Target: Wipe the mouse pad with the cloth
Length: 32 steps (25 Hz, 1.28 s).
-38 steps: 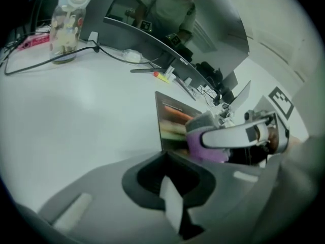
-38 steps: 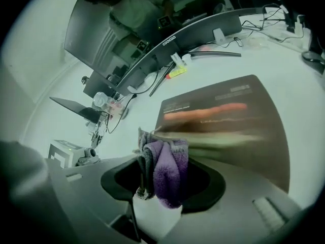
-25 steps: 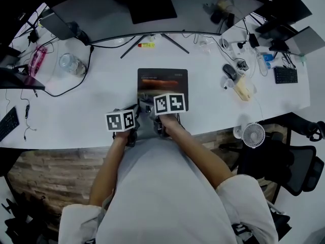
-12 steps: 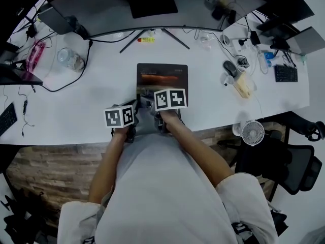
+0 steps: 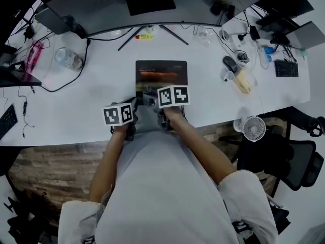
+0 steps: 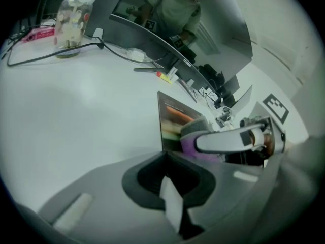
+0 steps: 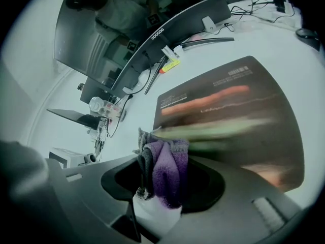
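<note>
Head view: a dark rectangular mouse pad (image 5: pixel 161 72) lies on the white desk (image 5: pixel 76 100); left gripper view: the left gripper (image 6: pixel 172 207) has its jaws together, empty; right gripper view: the right gripper (image 7: pixel 157 210) clamps a bunched purple-grey cloth (image 7: pixel 165 169) at the pad's near edge.

On the white table (image 5: pixel 96 93), a clear glass jar (image 5: pixel 68 60) stands well left of my left tool (image 5: pixel 131 104); a black computer mouse (image 5: pixel 229 64) lies well right of my right tool (image 5: pixel 150 100).

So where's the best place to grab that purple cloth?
Pinch the cloth by its bunched folds from the near side, as the right tongs do: it is limp, so a gathered wad pokes forward toward the mouse pad.
</note>
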Motion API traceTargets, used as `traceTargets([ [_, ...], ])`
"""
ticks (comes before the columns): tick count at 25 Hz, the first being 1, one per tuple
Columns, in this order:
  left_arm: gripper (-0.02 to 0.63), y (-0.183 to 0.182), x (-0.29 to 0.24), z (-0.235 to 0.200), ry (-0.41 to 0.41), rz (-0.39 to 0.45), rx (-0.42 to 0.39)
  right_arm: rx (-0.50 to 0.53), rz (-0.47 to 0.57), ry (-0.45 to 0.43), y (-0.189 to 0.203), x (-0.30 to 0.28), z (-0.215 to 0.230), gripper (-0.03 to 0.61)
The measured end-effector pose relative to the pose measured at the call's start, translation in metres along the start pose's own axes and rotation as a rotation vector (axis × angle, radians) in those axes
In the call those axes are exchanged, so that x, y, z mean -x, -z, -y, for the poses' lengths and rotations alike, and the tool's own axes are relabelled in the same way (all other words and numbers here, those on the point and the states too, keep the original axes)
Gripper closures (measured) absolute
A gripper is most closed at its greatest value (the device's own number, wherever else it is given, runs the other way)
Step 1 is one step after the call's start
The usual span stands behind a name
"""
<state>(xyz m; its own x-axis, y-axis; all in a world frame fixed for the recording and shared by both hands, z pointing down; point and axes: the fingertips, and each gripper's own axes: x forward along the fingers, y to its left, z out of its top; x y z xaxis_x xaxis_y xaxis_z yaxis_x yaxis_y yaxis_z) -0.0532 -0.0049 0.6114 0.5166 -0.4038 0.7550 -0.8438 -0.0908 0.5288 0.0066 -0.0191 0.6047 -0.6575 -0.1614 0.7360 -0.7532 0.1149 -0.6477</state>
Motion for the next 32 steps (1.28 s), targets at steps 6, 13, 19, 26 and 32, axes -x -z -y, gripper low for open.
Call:
traceTargets([
  [6,0.614,-0.001,0.003,-0.004,-0.001,-0.002,0.001,-0.006,0.0,0.0,0.0,0.004,0.006,0.364],
  [13,0.614,0.0,0.001,0.0,0.003,-0.004,0.004,-0.021,0.001,-0.004,0.0,0.018,0.021,0.364],
  [19,0.614,0.0,0.0,0.0,0.005,-0.002,0.004,-0.024,0.003,0.005,0.0,0.027,0.033,0.364],
  [26,0.614,0.0,0.0,0.001,0.008,-0.004,0.009,-0.041,0.011,0.016,0.001,0.042,0.05,0.364],
  [32,0.614,0.0,0.0,0.001,0.001,-0.001,0.001,-0.063,0.023,0.03,0.002,0.057,0.068,0.364],
])
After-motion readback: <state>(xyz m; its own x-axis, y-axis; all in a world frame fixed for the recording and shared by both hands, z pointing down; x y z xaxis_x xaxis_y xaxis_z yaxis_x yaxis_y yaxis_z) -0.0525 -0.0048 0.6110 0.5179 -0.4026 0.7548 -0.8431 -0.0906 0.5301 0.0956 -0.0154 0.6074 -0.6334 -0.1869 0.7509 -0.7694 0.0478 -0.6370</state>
